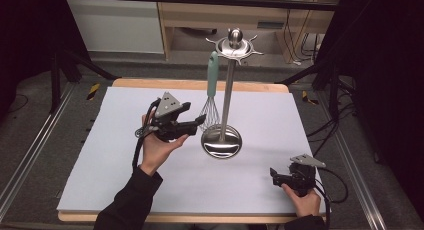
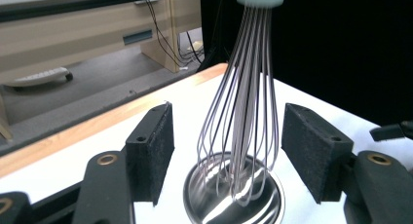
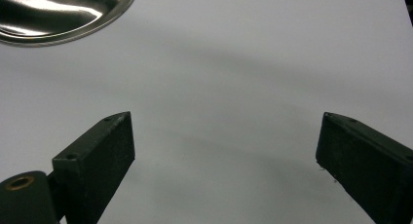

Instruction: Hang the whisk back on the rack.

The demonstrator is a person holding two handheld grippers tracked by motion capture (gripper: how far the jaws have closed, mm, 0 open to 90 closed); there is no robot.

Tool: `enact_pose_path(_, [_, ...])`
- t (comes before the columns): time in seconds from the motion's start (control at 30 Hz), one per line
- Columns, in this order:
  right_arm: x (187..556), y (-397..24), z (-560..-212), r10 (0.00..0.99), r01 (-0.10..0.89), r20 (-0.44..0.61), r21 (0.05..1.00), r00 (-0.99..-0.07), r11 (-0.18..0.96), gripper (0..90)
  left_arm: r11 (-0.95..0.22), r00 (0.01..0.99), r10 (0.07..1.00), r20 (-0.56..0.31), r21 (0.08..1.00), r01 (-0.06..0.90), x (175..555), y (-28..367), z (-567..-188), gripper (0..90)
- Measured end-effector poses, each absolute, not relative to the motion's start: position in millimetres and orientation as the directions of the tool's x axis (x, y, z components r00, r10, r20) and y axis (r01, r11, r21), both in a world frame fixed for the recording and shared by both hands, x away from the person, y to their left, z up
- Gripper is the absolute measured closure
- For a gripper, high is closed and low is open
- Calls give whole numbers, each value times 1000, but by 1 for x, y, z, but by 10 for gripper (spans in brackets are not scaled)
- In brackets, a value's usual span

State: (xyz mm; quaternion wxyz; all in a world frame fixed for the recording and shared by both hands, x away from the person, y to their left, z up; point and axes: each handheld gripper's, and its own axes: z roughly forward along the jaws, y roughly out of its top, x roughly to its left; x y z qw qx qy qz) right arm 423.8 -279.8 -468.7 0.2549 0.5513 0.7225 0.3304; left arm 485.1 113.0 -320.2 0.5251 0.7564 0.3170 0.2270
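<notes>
Two grippers stand with jaws wide: the left gripper (image 2: 226,151) flanks the whisk (image 1: 211,92) hanging from the steel utensil stand (image 1: 227,85) without touching; the right gripper (image 3: 226,158) rests over bare tabletop (image 1: 125,155).

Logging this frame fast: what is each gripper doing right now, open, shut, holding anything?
Left gripper: open, the hanging whisk between its jaws, pads not touching the wires.
Right gripper: open, holding nothing, above the white table.
</notes>
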Motion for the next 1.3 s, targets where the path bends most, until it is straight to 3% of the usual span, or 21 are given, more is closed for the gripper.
enact_pose_path(0.63, [423,-282,-471,967,635,-6,753,-254,171,73,-329,659,752,22,878,346,474,152,-386,349])
enact_pose_path(1.3, [424,-286,-475,973,656,-29,733,-231,178,74,-310,552,834,-4,824,475,472,207,-445,294])
